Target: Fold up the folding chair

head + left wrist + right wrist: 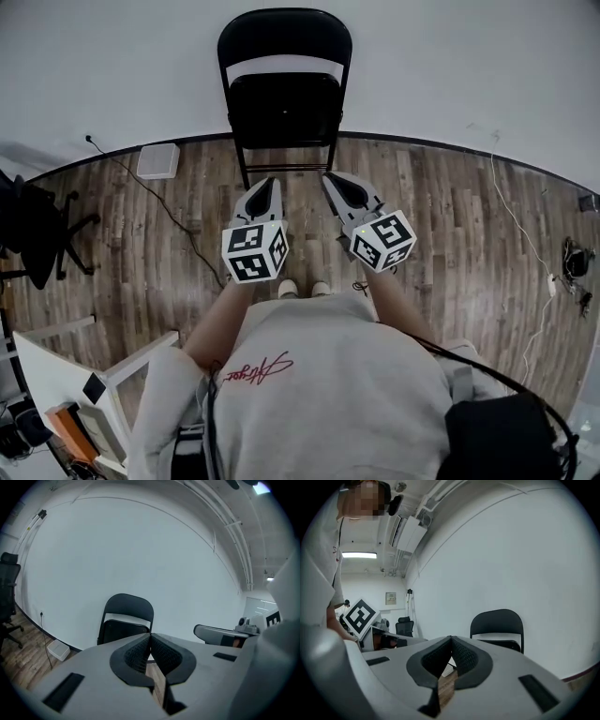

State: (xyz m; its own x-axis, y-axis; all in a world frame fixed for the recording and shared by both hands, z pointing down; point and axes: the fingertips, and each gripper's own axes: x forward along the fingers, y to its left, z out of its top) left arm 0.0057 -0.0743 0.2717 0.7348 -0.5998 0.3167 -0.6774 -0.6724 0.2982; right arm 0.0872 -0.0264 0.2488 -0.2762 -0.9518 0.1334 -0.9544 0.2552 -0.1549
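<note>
The black folding chair (284,84) stands at the white wall straight ahead, its seat panel tipped up flat under the curved backrest. It also shows in the left gripper view, chair (125,620), and in the right gripper view, chair (497,626). My left gripper (267,184) and right gripper (330,178) hang side by side in the air in front of it, apart from it and pointing at it. The left gripper (150,633) is shut with nothing between its pads, and so is the right gripper (451,638).
A white box (157,161) lies on the wood floor by the wall at left, with a black cable (159,206) running from it. An office chair (33,230) and a white desk (56,375) are at left. Cables (525,234) trail at right.
</note>
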